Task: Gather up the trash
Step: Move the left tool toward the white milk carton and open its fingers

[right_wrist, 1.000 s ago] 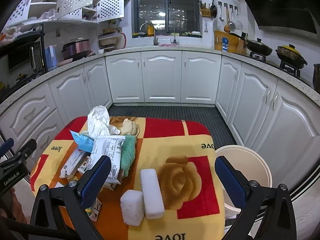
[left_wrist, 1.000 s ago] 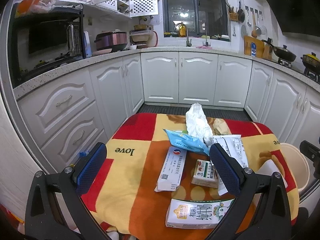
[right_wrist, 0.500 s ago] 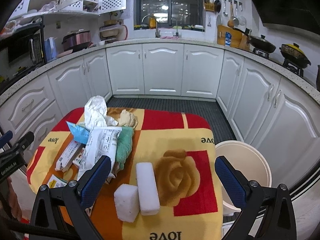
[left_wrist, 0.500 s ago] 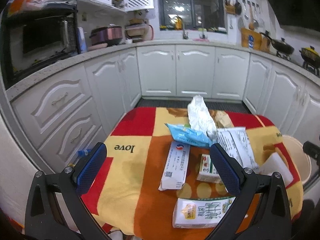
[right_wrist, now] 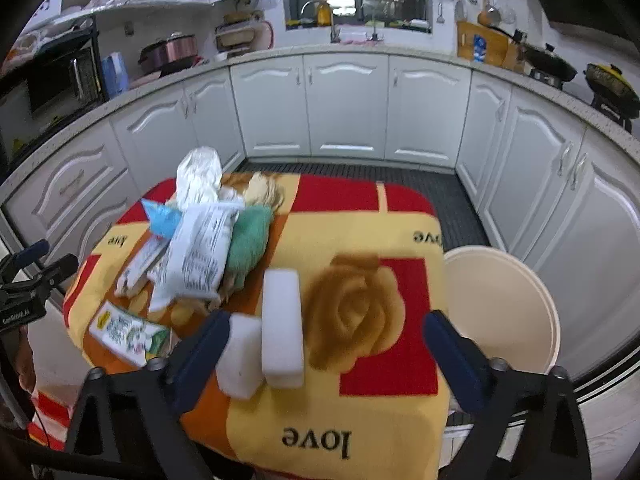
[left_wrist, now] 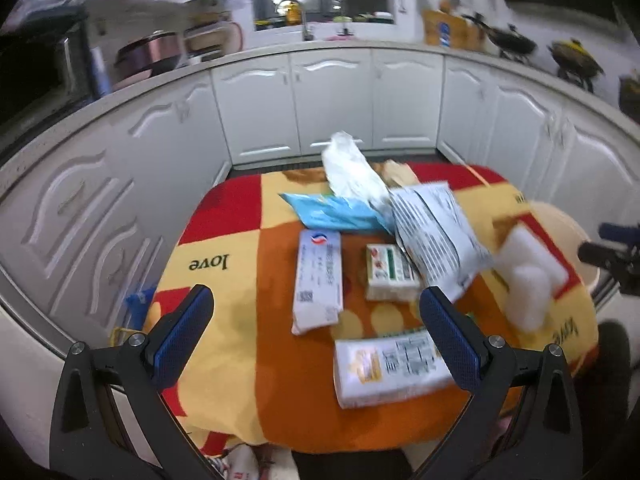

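Observation:
Trash lies on a table under a red, yellow and orange cloth (left_wrist: 240,240). In the left wrist view my left gripper (left_wrist: 314,308) stands open above the near edge, apart from a long white box (left_wrist: 318,280), a small green-and-white box (left_wrist: 390,272) and a milk carton (left_wrist: 390,368). Behind them lie a printed white bag (left_wrist: 432,236), a blue packet (left_wrist: 332,212) and crumpled white plastic (left_wrist: 352,168). My right gripper (right_wrist: 326,324) is closing. Two white foam blocks (right_wrist: 282,324) lie between its jaws, and the pads do not press on them.
A cream bin (right_wrist: 500,308) stands on the floor at the table's right side. A green cloth (right_wrist: 248,240) lies beside the printed bag (right_wrist: 200,252). White kitchen cabinets (right_wrist: 348,108) curve round behind, with dark floor (right_wrist: 440,188) between them and the table.
Both grippers have sunk toward the table, so the trash looks larger. The right gripper's jaws have narrowed around the foam blocks. The left view has rolled slightly.

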A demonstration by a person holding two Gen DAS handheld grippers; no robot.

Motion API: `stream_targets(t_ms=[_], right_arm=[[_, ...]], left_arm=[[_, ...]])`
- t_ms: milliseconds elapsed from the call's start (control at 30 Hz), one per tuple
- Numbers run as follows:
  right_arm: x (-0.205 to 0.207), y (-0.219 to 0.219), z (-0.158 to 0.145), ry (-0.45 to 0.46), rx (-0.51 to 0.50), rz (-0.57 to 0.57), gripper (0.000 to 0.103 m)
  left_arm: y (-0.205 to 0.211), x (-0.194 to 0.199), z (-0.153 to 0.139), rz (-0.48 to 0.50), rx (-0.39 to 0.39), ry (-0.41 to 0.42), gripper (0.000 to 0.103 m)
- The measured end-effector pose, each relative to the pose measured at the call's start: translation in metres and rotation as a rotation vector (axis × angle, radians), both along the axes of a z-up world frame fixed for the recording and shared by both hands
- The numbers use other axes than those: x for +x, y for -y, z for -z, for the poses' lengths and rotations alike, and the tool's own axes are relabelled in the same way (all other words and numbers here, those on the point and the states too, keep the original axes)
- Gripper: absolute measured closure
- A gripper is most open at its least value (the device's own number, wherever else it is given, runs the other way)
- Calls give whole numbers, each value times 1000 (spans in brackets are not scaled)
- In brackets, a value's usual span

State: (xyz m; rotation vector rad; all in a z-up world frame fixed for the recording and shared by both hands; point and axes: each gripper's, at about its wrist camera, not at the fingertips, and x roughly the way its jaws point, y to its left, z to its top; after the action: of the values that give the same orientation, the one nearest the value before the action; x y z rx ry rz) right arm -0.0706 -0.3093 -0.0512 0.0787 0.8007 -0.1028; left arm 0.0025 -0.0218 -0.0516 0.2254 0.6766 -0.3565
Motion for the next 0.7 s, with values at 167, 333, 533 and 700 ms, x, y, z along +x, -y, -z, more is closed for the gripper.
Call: stream_targets(t_ms=[167,333,533,700], right_arm=[[-1,-1,16,-47,90,-45,33],[0,-12,16,-50,103,-96,33],[-6,-32,21,-97,177,-210,33],[-3,-48,37,-152,238,-266,45]], left_arm=[[2,-9,10,61,12,-30,1],[4,-21,25,155,66,-38,1],[4,-24,31,215,80,-42,1],[-3,-23,39,216,80,-59,1]])
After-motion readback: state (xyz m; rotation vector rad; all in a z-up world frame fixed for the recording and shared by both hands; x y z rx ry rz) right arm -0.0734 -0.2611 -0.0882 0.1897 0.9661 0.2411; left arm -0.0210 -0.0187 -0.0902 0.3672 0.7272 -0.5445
